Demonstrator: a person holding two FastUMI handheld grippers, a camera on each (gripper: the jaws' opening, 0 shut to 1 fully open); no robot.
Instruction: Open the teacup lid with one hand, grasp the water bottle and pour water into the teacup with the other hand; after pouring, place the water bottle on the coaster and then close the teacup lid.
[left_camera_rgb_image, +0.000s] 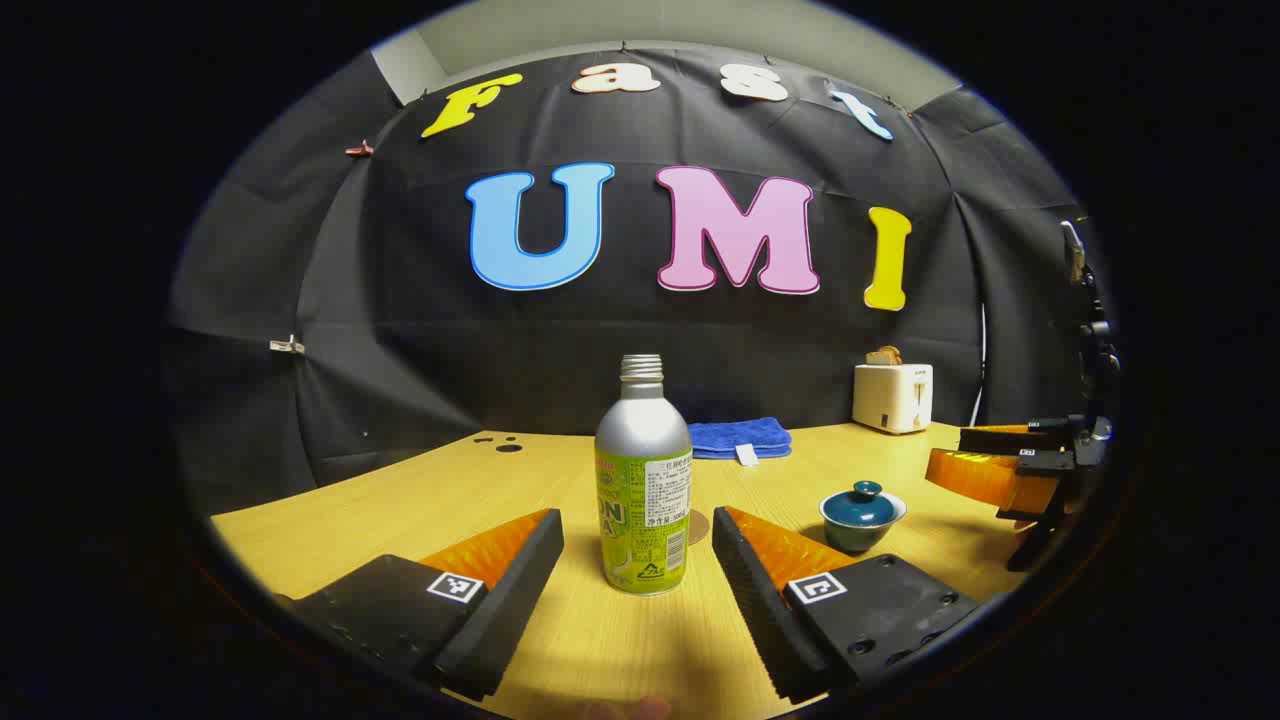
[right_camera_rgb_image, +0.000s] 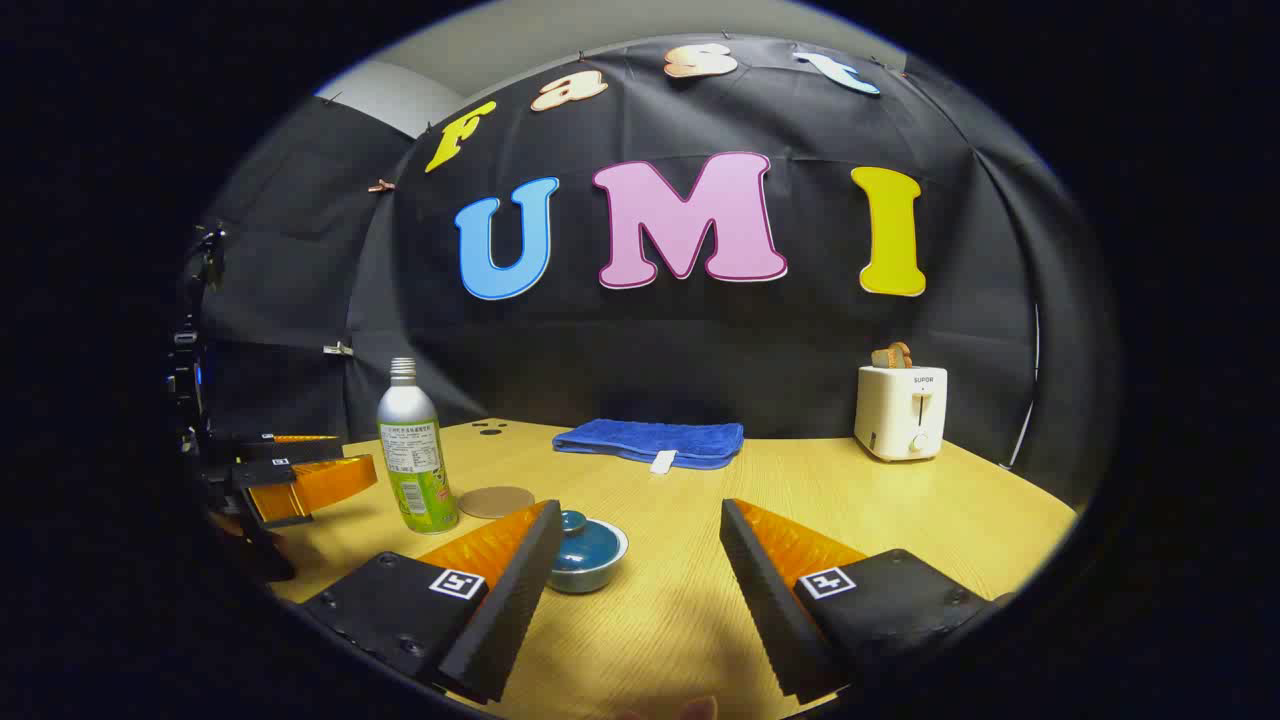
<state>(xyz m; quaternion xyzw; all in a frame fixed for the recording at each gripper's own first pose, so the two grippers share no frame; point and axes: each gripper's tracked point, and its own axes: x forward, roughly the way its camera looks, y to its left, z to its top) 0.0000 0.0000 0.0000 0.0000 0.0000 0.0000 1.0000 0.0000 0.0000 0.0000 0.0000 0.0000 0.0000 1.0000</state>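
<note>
The left hand-held gripper (left_camera_rgb_image: 637, 540) is spread wide, and the uncapped water bottle (left_camera_rgb_image: 643, 480) stands upright on the surface (left_camera_rgb_image: 480, 490) between its fingers, touching neither. The right hand-held gripper (right_camera_rgb_image: 635, 540) is also open, gripping nothing; the lidded teacup (right_camera_rgb_image: 585, 548) sits just beside its left finger. The coaster (right_camera_rgb_image: 496, 501) lies beyond that finger, just beside the bottle.

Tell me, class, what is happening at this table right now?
Nothing is held yet. The left gripper is open, its fingers either side of the uncapped water bottle without touching it. The right gripper is open too, near the teacup, whose lid is on. The coaster lies bare beside the bottle on the table.
</note>
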